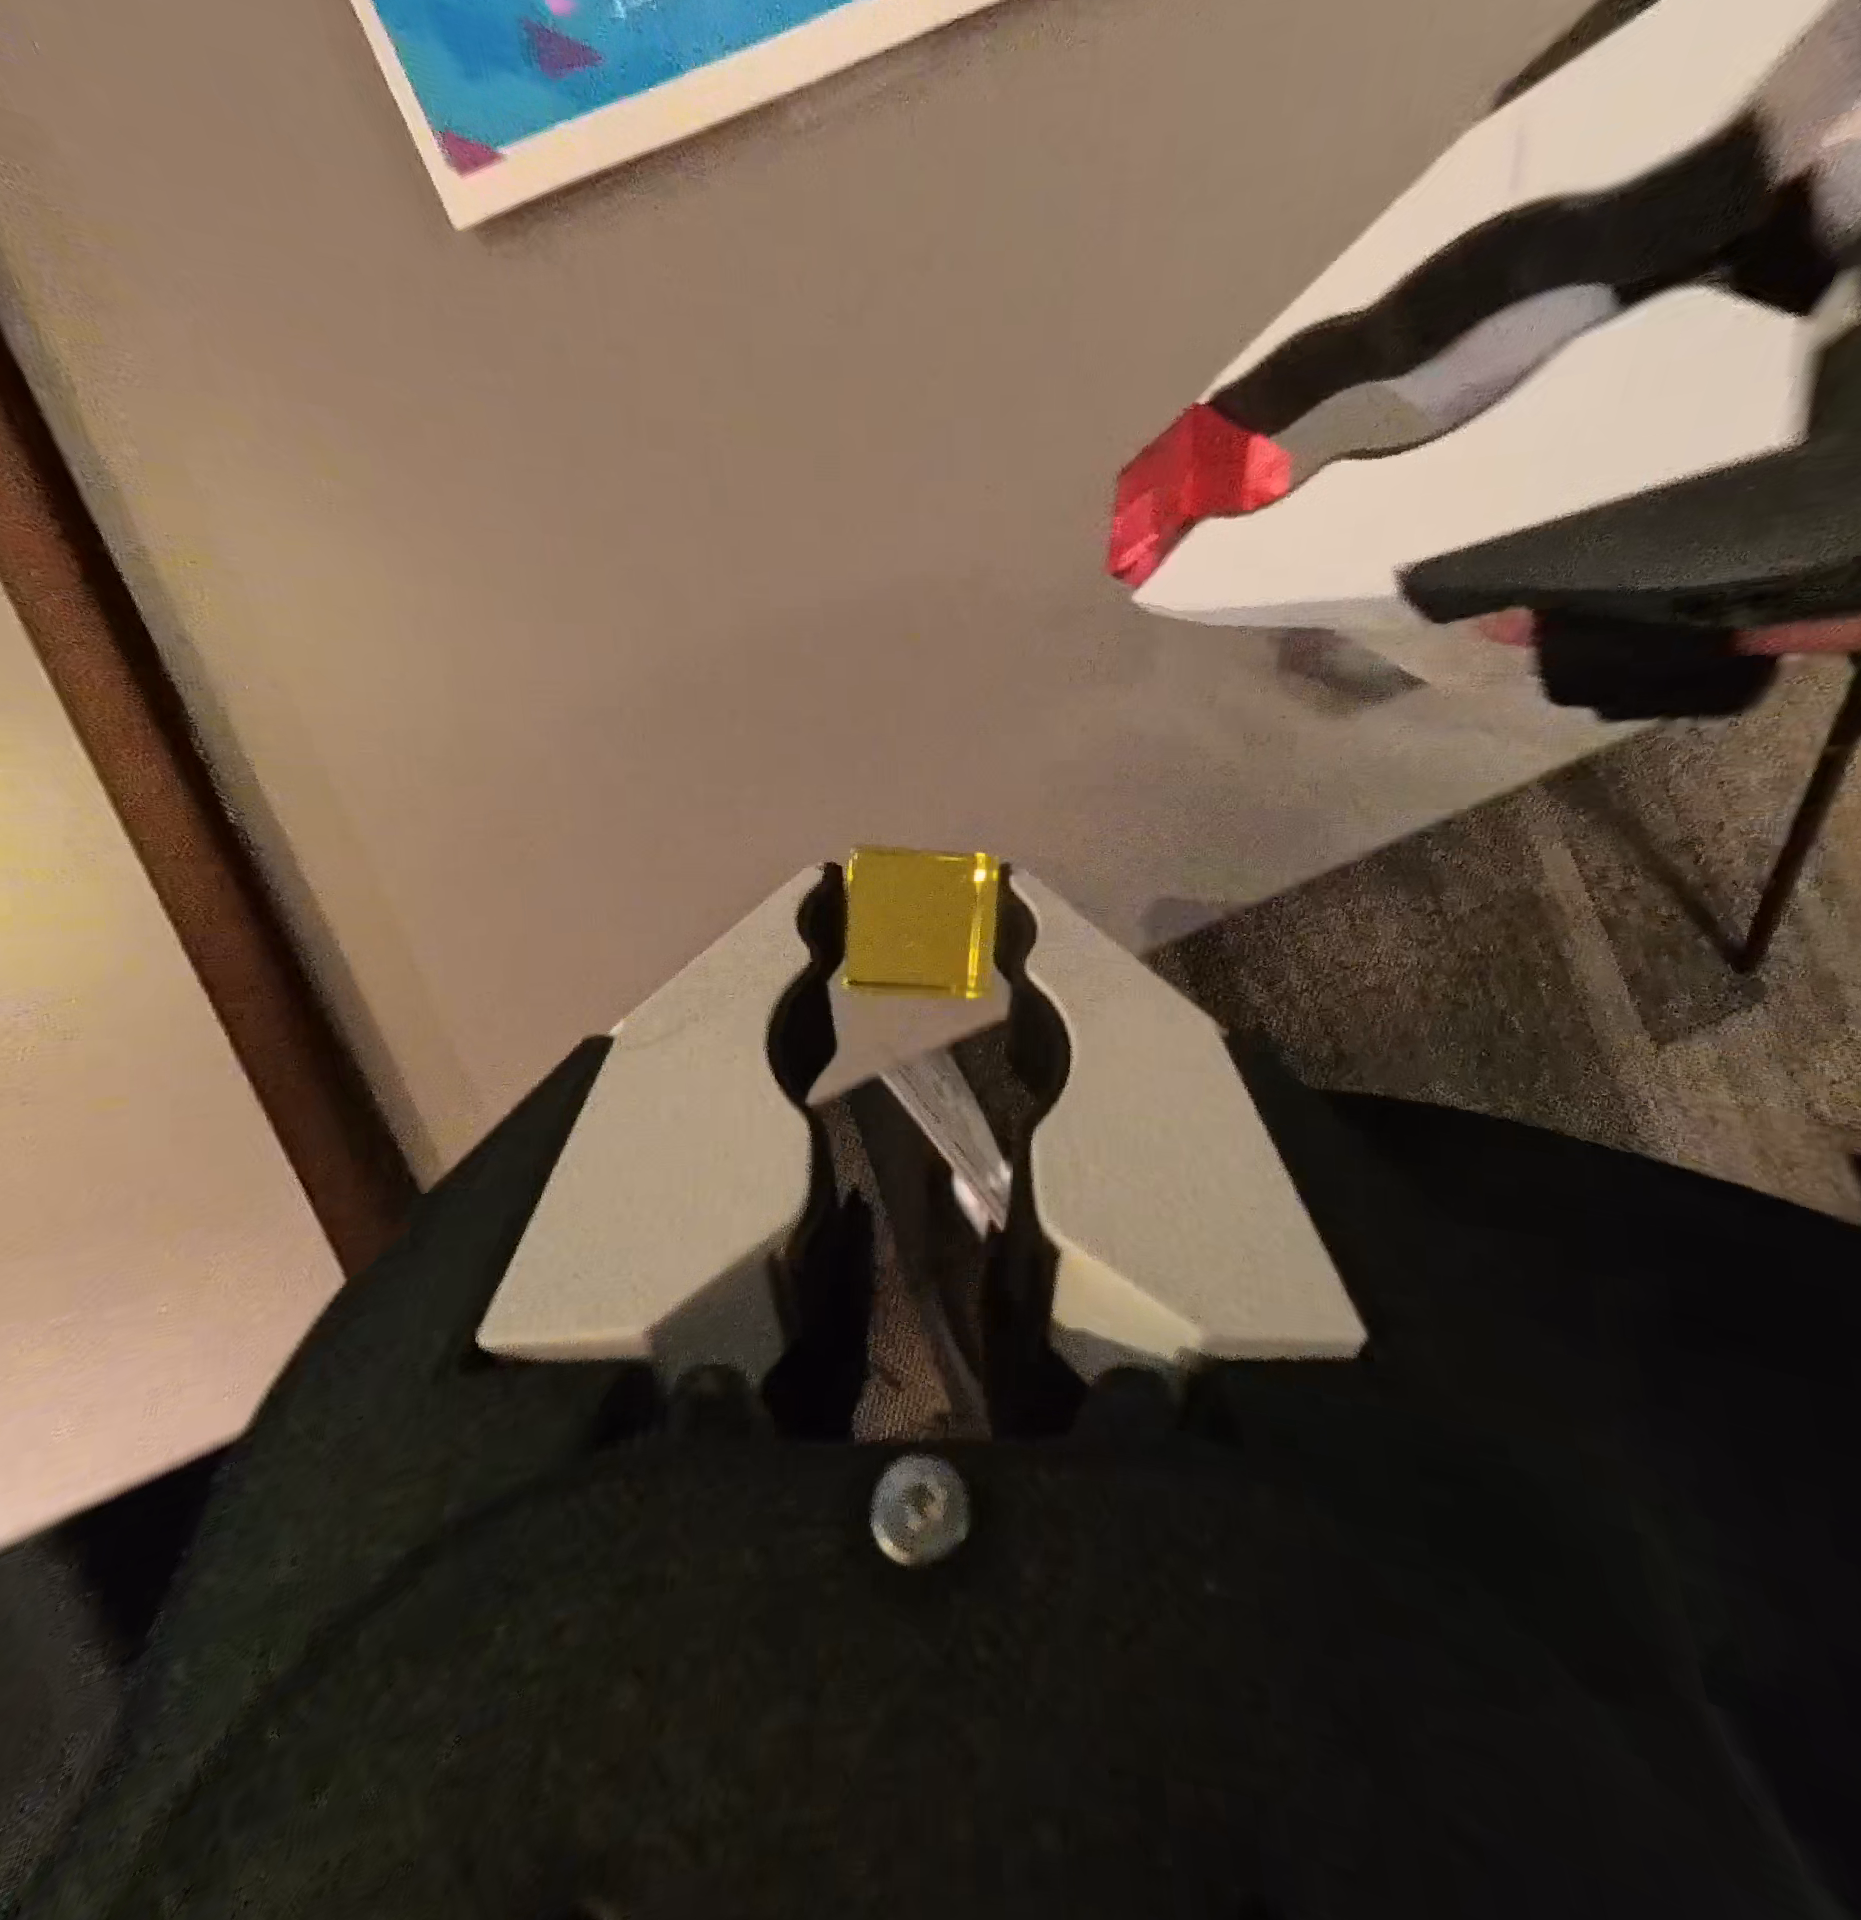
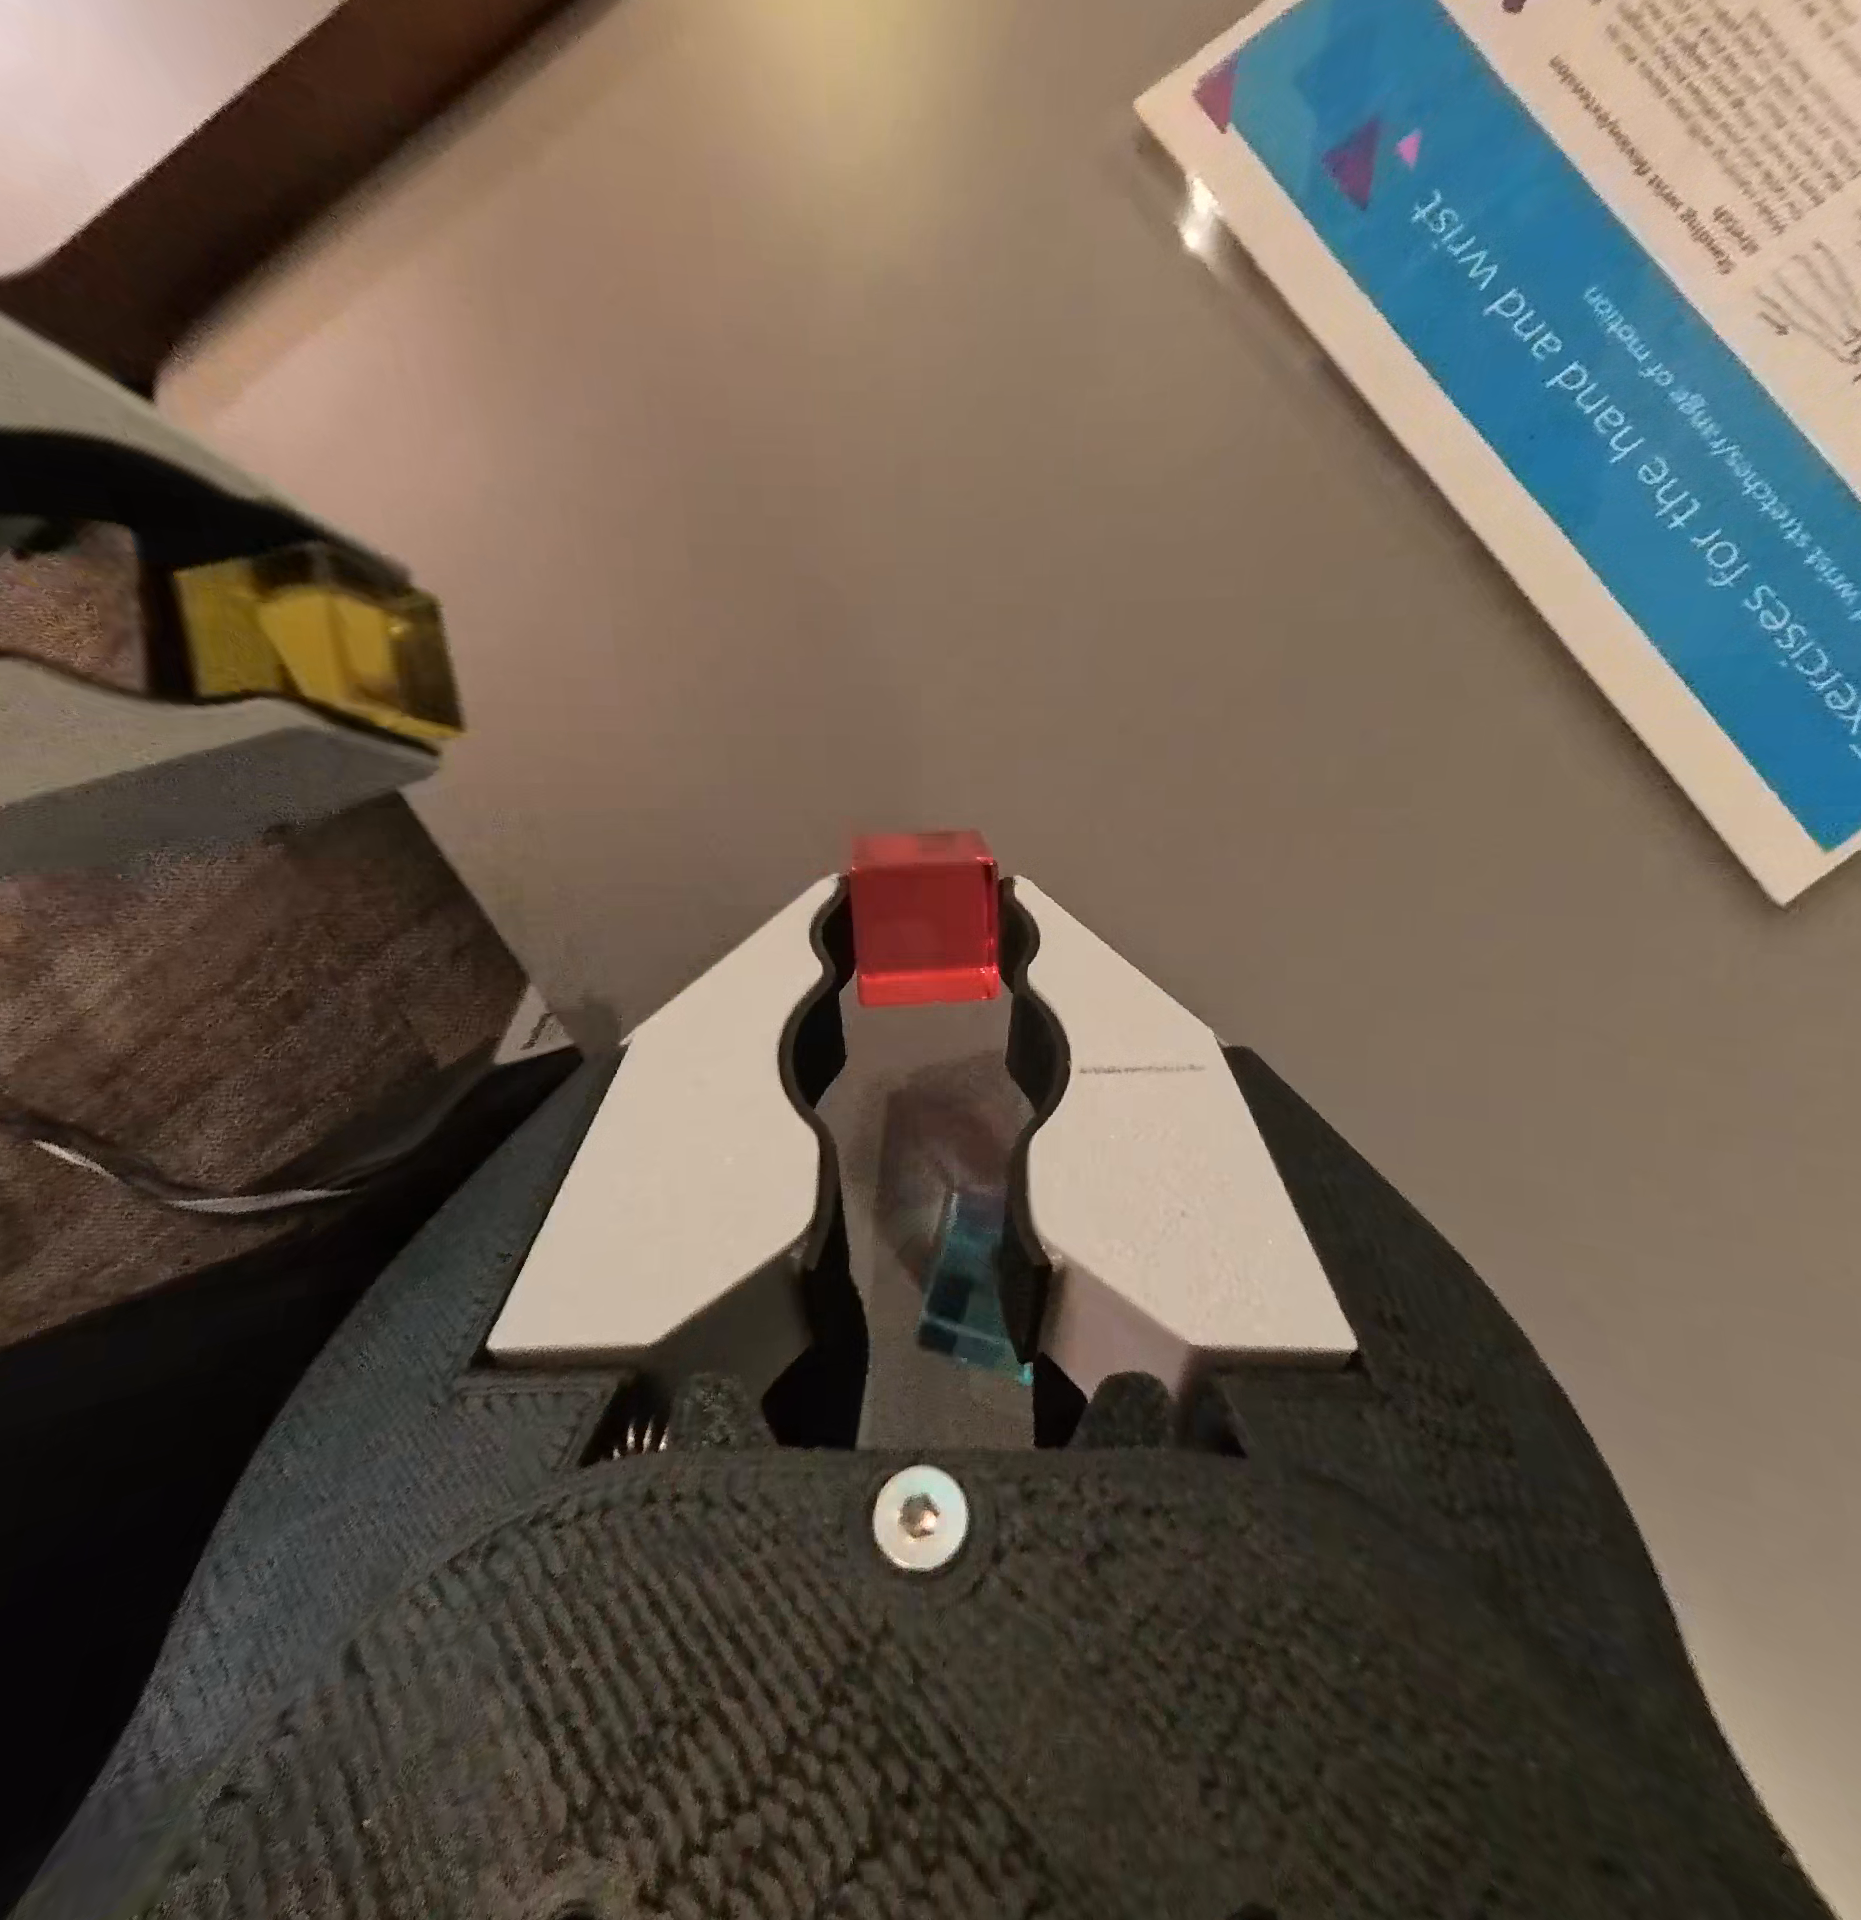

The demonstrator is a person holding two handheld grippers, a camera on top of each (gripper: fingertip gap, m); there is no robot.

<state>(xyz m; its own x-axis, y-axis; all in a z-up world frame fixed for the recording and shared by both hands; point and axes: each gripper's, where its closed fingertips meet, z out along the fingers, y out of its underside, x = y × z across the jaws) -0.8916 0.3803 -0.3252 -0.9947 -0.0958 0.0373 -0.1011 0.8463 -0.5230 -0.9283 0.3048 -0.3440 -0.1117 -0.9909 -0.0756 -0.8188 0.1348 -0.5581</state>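
Note:
My left gripper [image 1: 921,920] is shut on a clear yellow cube [image 1: 918,923], held at the fingertips above the grey table [image 1: 697,540]. It also shows in the right wrist view [image 2: 313,644] at the left, with the yellow cube [image 2: 344,655] in it. My right gripper [image 2: 924,925] is shut on a clear red cube [image 2: 924,920], held above the table [image 2: 801,468]. It shows in the left wrist view [image 1: 1206,488] at the upper right, with the red cube [image 1: 1196,494] at its tips. A clear blue cube [image 2: 967,1309] lies on the table under my right gripper.
A blue and white printed leaflet [image 2: 1580,395] lies on the table; it also shows in the left wrist view [image 1: 614,83]. The table's edge [image 1: 1528,800] borders grey carpet [image 1: 1528,956]. A black stand leg [image 1: 1809,831] is at the right. A brown wooden strip [image 1: 157,790] runs at the left.

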